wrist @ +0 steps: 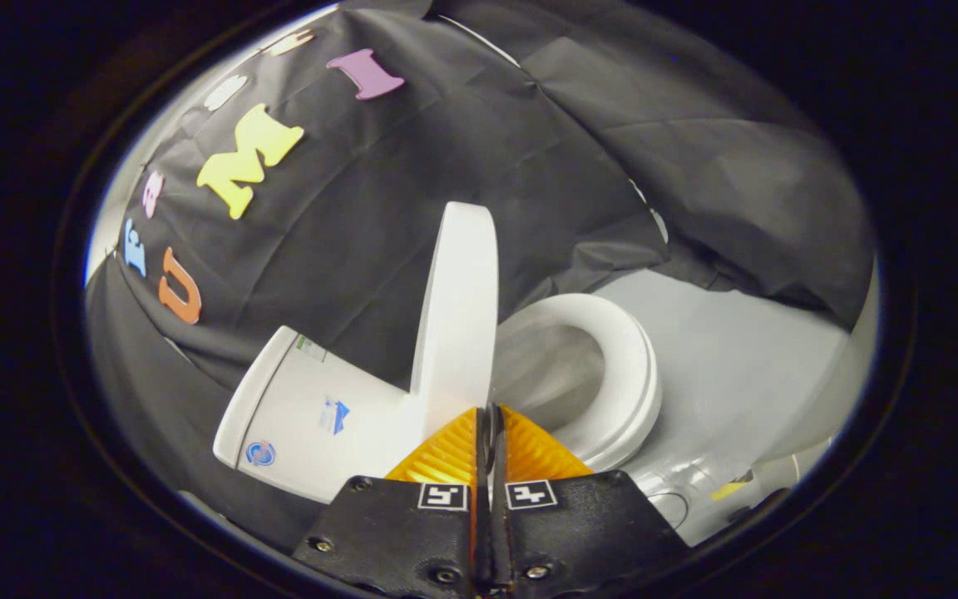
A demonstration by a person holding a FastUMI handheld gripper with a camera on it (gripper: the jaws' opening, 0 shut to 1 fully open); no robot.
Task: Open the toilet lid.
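A: Gripper view, left to right: the toilet tank is seen, then the toilet lid, raised on edge just ahead of the tool, whose fingers are pressed together on nothing.

B: The lid should be nudged fully back against the tank. Rightward, the seat ring is exposed; beyond it a pale floor is bounded by black cloth.

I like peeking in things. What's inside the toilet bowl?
Past the shut gripper, the lid stands up. The bowl looks bare white inside; its bottom hides behind the fingers.
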